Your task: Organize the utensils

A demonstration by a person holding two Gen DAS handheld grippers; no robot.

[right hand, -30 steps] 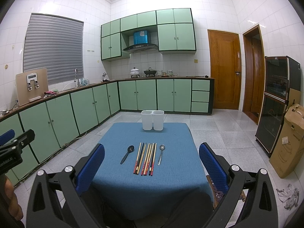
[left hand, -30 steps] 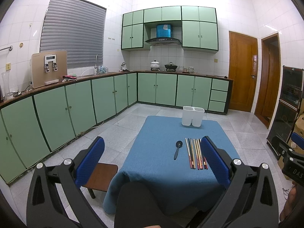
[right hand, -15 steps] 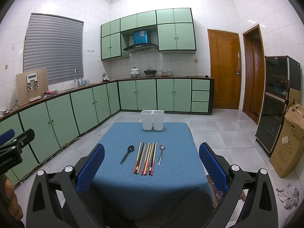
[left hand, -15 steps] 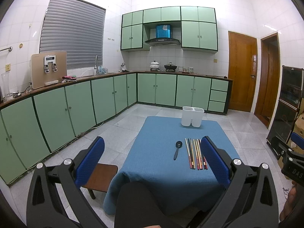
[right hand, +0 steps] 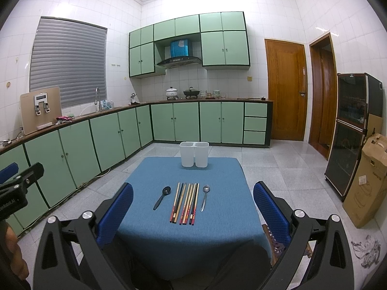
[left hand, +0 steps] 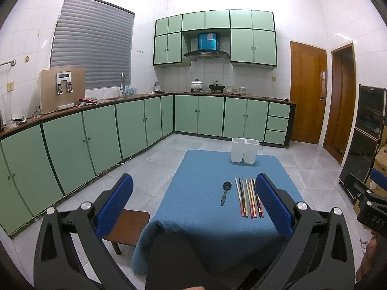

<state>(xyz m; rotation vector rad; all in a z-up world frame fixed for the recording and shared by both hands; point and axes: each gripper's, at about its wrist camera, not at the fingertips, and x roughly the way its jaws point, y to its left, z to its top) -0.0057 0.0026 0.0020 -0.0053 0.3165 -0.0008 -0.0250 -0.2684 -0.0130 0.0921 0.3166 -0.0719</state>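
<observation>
On the blue-clothed table (right hand: 212, 169) lie a black spoon (right hand: 162, 197), a row of several chopsticks (right hand: 185, 203) and a metal spoon (right hand: 204, 197). A white two-compartment holder (right hand: 194, 154) stands empty at the table's far edge. My right gripper (right hand: 193, 194) is open, held back from the near edge, with nothing between its fingers. My left gripper (left hand: 194, 189) is open too, left of the table's near corner; from there the black spoon (left hand: 225, 192), chopsticks (left hand: 249, 199) and holder (left hand: 244, 150) show, and its right finger hides the metal spoon.
A small wooden stool (left hand: 128, 227) stands at the table's near left corner. Green cabinets (right hand: 96, 137) line the left and back walls. A dark glass cabinet (right hand: 350, 130) and a cardboard box (right hand: 367, 178) stand at the right. Tiled floor surrounds the table.
</observation>
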